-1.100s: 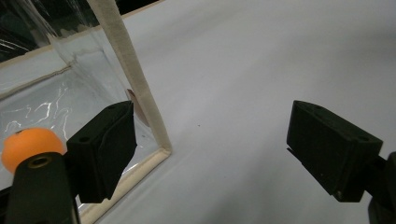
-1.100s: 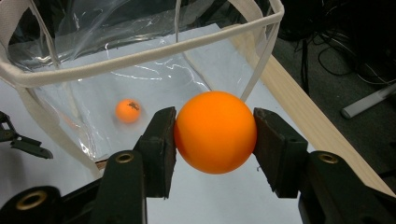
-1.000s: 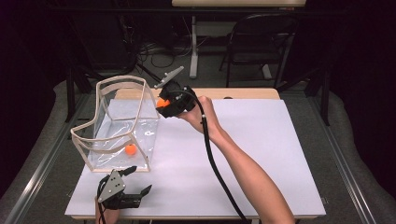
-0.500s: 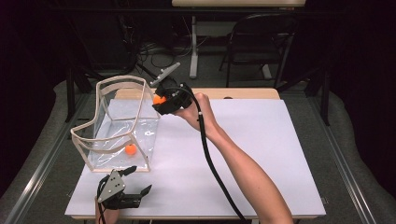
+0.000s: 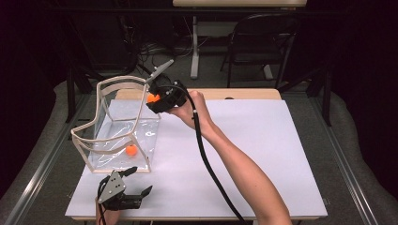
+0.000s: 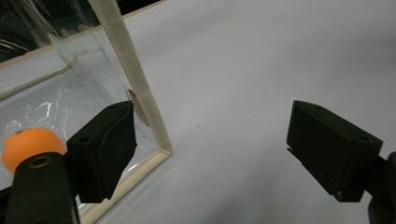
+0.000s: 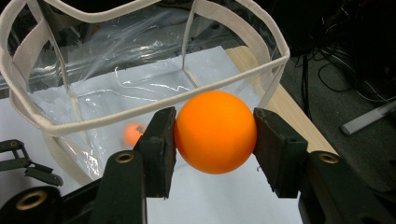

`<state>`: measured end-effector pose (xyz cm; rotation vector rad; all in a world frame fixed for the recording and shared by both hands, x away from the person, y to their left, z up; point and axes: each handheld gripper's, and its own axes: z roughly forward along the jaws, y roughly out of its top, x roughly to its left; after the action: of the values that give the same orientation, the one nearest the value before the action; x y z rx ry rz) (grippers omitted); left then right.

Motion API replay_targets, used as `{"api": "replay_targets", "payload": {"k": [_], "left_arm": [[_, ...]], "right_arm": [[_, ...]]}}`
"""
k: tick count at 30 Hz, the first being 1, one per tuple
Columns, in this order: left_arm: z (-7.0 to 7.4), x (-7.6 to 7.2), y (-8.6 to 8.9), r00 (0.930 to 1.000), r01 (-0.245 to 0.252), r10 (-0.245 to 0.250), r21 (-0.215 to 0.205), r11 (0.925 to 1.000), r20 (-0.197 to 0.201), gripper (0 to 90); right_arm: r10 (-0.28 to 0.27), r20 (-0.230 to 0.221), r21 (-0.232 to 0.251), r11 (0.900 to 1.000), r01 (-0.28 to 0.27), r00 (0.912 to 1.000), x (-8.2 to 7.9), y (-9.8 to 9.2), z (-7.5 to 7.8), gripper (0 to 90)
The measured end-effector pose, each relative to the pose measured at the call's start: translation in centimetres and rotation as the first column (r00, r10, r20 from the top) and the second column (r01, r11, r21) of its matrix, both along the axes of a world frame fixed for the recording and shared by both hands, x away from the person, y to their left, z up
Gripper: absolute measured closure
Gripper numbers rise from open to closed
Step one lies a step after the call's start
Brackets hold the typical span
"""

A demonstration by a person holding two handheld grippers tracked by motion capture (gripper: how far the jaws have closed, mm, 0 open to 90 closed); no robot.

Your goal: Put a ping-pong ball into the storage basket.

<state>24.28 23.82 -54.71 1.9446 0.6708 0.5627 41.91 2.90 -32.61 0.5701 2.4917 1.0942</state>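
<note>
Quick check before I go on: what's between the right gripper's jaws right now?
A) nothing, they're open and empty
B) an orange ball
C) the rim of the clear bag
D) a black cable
B: in the right gripper view, the right gripper has both pads pressed on an orange ball, held by the rim of the clear bag.

left gripper (image 5: 133, 183) hand cut off by bottom edge; second orange ball (image 6: 30, 147) half hidden

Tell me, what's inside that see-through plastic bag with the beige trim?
One small orange ball lies on the bottom of the clear plastic bag. Its walls are see-through, so nothing else seems hidden inside. A second orange ball is above the rim, clamped in the right gripper.
</note>
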Motion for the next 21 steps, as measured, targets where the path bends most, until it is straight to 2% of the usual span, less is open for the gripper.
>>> {"api": "replay_targets", "payload": {"k": [21], "left_arm": [[0.0, 0.0, 0.1, 1.0000, 0.000, 0.000, -0.001, 1.0000, 0.001, 16.1]], "right_arm": [[0.023, 0.025, 0.012, 1.000, -0.024, 0.9994, -0.5, 2.2, 0.5, 50.7]]}}
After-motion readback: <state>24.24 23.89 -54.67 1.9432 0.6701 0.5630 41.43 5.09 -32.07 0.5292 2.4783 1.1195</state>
